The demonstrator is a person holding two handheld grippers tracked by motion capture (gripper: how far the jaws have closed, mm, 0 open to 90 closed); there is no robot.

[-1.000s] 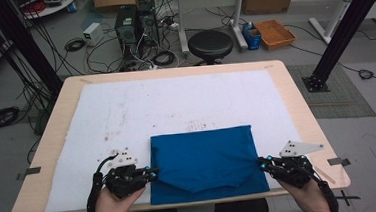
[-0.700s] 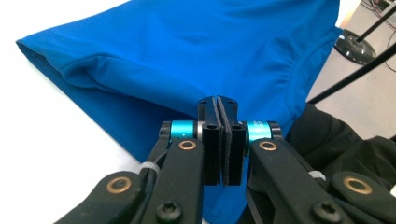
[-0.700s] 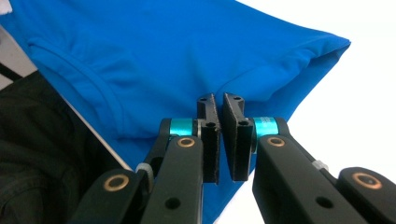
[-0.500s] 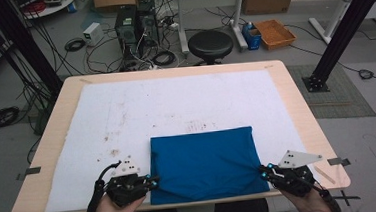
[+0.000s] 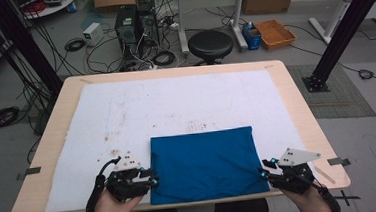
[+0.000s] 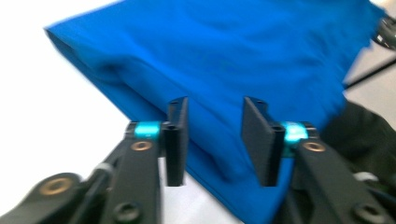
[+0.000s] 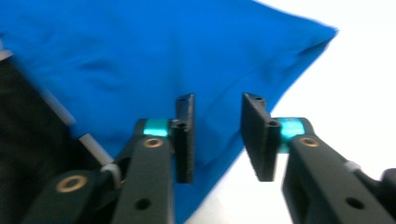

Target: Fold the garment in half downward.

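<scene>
The left gripper (image 5: 152, 180) sits at the near left corner of the folded, rectangular blue cloth (image 5: 204, 164), and its jaws have just been opening: in the left gripper view the two black pads (image 6: 178, 140) stand parted, with the cloth's folded edge (image 6: 212, 154) running between them but not pinched. The right gripper (image 5: 262, 175) mirrors it at the near right corner; its jaws have also just been opening, and in the right gripper view the pads (image 7: 185, 137) stand apart over the cloth's edge (image 7: 217, 154) without pressing on it.

So the cloth lies between the two grippers, inward of each: to the right of the left one, to the left of the right one. Its long axis runs across from one gripper to the other, along the near edge of the white padded mat (image 5: 126, 115), which covers the light wooden table (image 5: 301, 108). Both hands are about equally close, each at its own corner. From the grippers the cloth stretches away toward the far side, its far edge lying flat on the mat; any next grip would likely be taken from these near corners or by reaching to the far ones.
</scene>
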